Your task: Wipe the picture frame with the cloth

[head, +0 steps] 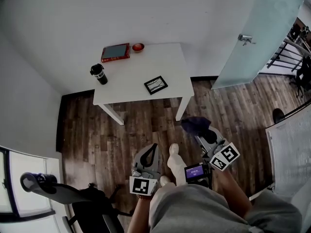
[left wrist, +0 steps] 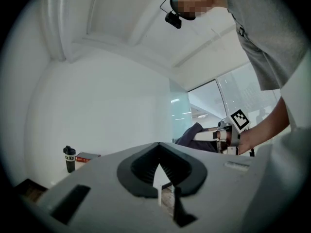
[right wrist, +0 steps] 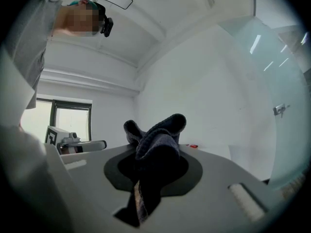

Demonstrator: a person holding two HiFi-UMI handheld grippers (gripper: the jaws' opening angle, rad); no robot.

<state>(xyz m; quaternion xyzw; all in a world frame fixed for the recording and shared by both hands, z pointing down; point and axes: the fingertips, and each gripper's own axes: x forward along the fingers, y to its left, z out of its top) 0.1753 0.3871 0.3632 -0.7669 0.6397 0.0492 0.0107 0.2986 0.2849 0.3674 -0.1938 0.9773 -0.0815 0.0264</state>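
A small black picture frame (head: 156,85) lies flat near the front edge of the white table (head: 170,62). A dark blue cloth (head: 195,124) bunches out of my right gripper (head: 201,131), which is shut on it over the wooden floor, short of the table's front right leg. In the right gripper view the cloth (right wrist: 158,144) fills the jaws. My left gripper (head: 151,149) is shut with nothing in it, pointing at the table from below the frame. In the left gripper view my left gripper (left wrist: 160,176) shows closed jaws, with the right gripper (left wrist: 228,135) and cloth (left wrist: 192,136) beyond.
On the table stand a black bottle (head: 99,74), a red book (head: 115,52) and a small red bowl (head: 138,47). A frosted glass door (head: 257,38) stands at the right. A black chair (head: 77,198) sits at the lower left. The person's shoe (head: 174,152) is between the grippers.
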